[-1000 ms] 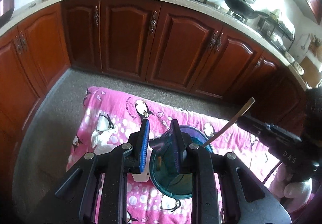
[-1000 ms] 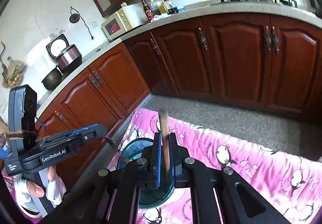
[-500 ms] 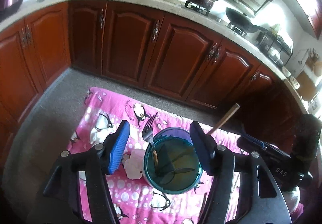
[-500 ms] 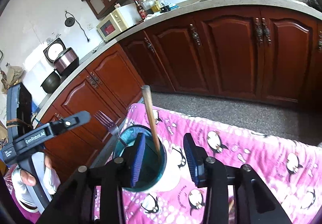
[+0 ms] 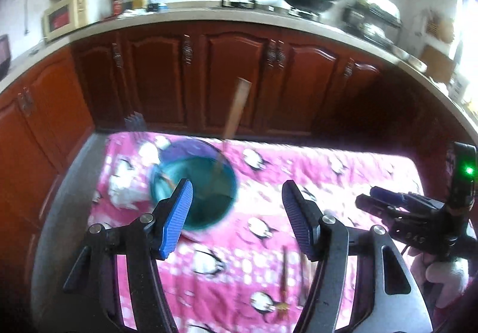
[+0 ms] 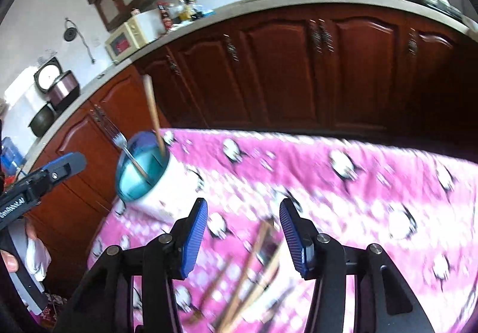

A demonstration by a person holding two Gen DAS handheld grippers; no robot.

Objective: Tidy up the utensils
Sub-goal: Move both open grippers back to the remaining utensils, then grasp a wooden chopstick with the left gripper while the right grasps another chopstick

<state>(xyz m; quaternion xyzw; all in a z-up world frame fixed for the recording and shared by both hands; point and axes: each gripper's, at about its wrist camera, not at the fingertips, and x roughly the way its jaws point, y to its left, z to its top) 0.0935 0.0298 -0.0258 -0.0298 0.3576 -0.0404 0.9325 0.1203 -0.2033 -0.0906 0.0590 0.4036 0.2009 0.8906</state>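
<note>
Kitchen with dark red cabinets, and in front of them a worktop (image 6: 373, 171) covered in a pink penguin-print cloth. At its far left stands a teal-rimmed holder cup (image 6: 143, 174), with a fork (image 6: 119, 138) and a wooden-handled utensil (image 6: 152, 111) standing tilted in it. A loose bundle of wooden-handled utensils (image 6: 254, 267), blurred, lies on the cloth at the near edge, its long axes running roughly near to far, leaning right. The right tool (image 6: 243, 234) hangs directly over this bundle, fingers spread wide and holding nothing. The left tool (image 5: 236, 219) is also spread and holding nothing; the cup lies just beyond its left finger. The right tool is likely the nearer one to lift the bundle, and the cup lies far-left of it.
</note>
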